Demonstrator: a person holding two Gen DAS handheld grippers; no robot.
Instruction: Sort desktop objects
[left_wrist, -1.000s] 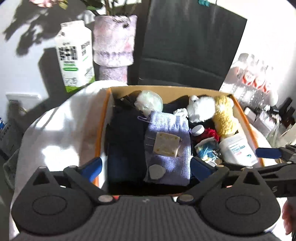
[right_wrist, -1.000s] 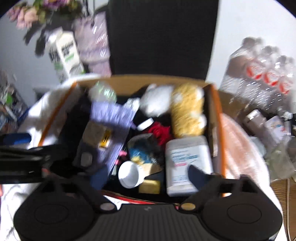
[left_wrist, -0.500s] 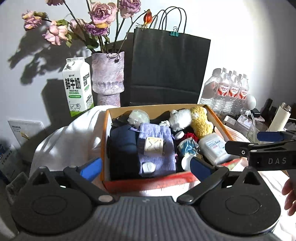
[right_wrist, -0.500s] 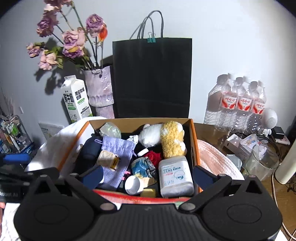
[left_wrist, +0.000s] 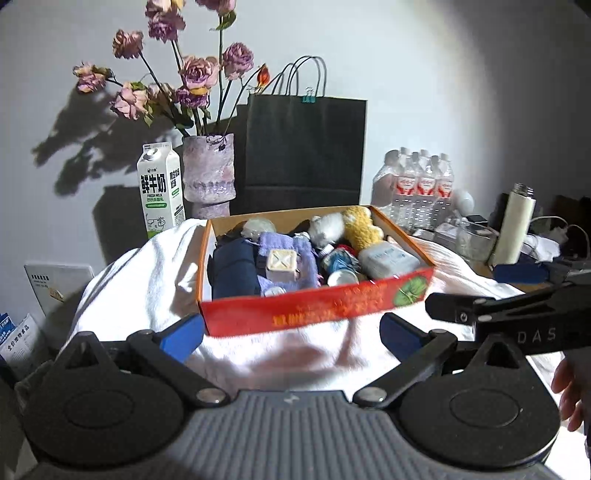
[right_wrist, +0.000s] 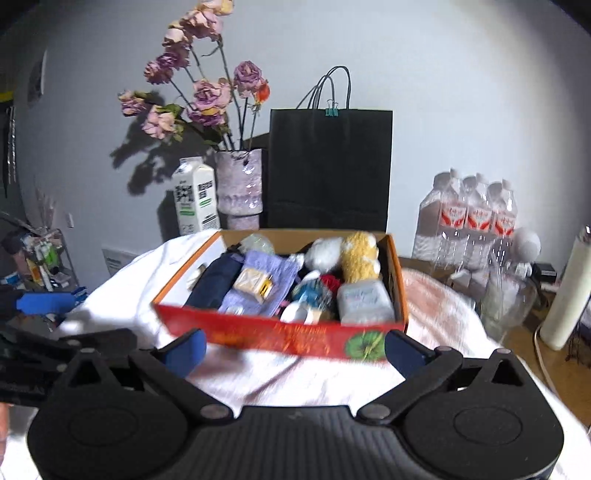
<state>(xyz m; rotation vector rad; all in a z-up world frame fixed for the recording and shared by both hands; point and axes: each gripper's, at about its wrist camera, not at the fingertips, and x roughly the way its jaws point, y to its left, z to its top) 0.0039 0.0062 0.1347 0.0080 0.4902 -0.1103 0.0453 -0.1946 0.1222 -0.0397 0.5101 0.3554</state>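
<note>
Both grippers hang side by side, short of the box and holding nothing. The left gripper (left_wrist: 291, 334) has its blue fingertips spread wide, and straight ahead of it sits the cardboard box (left_wrist: 314, 310) with the red front, resting on a white cloth (left_wrist: 147, 273). The right gripper (right_wrist: 293, 347) is just as wide, with the same box directly ahead of its fingers. Inside, ahead of the left gripper, lie a navy pouch (left_wrist: 232, 269), a lilac cloth bag (left_wrist: 291, 254) with a cream square block (left_wrist: 282, 262) on it, a white bottle (left_wrist: 388, 260) and a yellow plush toy (left_wrist: 360, 227). Beyond the box stand a milk carton (left_wrist: 159, 190), a vase of roses (left_wrist: 208, 175) and a black paper bag (left_wrist: 304, 151)
</note>
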